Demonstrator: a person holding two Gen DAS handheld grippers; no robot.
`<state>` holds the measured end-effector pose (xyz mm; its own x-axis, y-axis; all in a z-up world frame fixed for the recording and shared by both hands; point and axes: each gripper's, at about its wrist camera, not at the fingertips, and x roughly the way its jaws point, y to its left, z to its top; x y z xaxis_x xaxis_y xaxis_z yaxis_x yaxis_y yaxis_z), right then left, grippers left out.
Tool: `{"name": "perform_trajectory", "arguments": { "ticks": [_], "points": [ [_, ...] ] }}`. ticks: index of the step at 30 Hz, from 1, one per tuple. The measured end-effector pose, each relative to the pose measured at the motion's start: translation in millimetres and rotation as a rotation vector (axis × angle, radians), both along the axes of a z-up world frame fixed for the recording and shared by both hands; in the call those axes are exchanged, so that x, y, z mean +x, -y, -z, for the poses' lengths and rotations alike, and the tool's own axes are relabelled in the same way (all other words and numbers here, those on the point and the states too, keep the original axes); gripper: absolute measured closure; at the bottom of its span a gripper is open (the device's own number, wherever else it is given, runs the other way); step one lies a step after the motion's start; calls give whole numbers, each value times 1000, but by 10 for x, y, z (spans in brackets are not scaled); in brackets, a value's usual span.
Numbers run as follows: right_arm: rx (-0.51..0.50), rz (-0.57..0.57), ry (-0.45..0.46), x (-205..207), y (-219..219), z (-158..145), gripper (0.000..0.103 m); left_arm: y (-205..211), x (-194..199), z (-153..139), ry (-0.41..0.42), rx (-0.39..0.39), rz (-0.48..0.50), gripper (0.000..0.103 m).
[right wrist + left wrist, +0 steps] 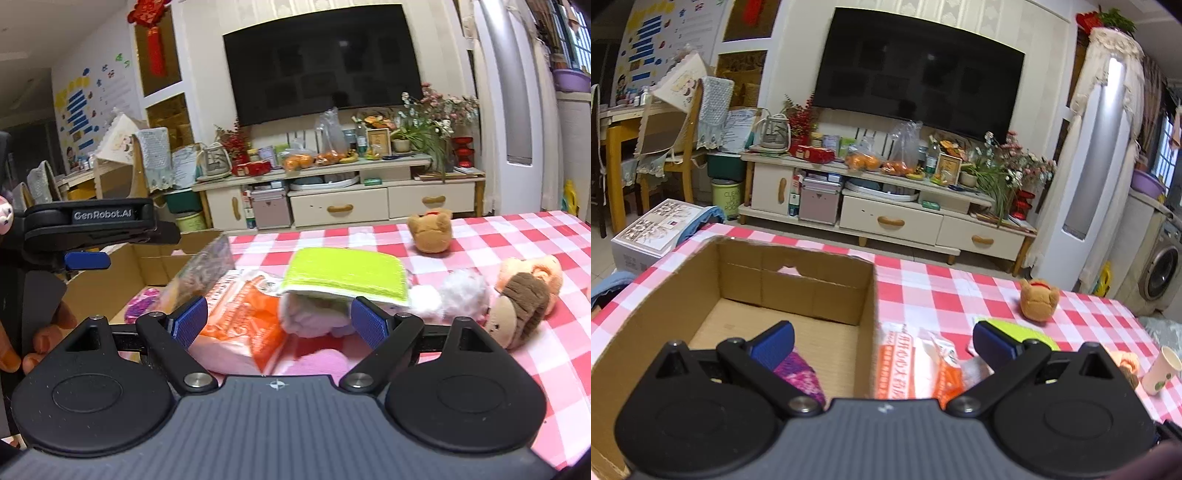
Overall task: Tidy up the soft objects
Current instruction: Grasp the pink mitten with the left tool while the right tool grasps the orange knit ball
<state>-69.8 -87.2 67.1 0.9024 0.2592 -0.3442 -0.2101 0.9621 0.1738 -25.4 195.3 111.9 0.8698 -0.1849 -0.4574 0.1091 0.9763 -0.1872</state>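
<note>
- The box point(798, 295) sat at the left end of the tabletop point(923, 291), open on top, with a purple knit thing point(799, 373) lying on its floor near the front wall.
- Left tool point(882, 341) hung over the box's right wall with both blue pads spread wide and nothing between them. One pad was over the box, the other over the stuff outside it.
- Just right of the box lay an orange-and-white packet point(240, 314), touching the box wall as far as I could tell.
- Right tool point(279, 319) was wide open too, empty, hovering low over the packet and a white fluffy toy point(461, 291).
- A lime green cloth point(347, 275) lay on top of that pile, partly covering the fluffy toy.
- Something pink point(321, 363) sat right under the right tool, too hidden to say what.
- Farther back on the checked cloth, well apart from the pile, was a small brown bear point(432, 230).
- To the right of the pile lay a doll point(524, 299) with brown hair, touching the fluffy toy or close to it.
- A paper cup point(1161, 369) stood near the tabletop's right edge, just beside the doll in the left view.
</note>
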Motion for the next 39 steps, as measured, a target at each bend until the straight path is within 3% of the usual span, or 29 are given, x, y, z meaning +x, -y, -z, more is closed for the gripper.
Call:
{"name": "perform_trajectory", "arguments": {
  "ticks": [29,39],
  "points": [
    [42,222,-11,-63,128,125,0,995,-277,242,-15,176,214,1],
    [60,341,-21,-59,268,197,0,1250,-388,439,-80,165,254,1]
  ]
}}
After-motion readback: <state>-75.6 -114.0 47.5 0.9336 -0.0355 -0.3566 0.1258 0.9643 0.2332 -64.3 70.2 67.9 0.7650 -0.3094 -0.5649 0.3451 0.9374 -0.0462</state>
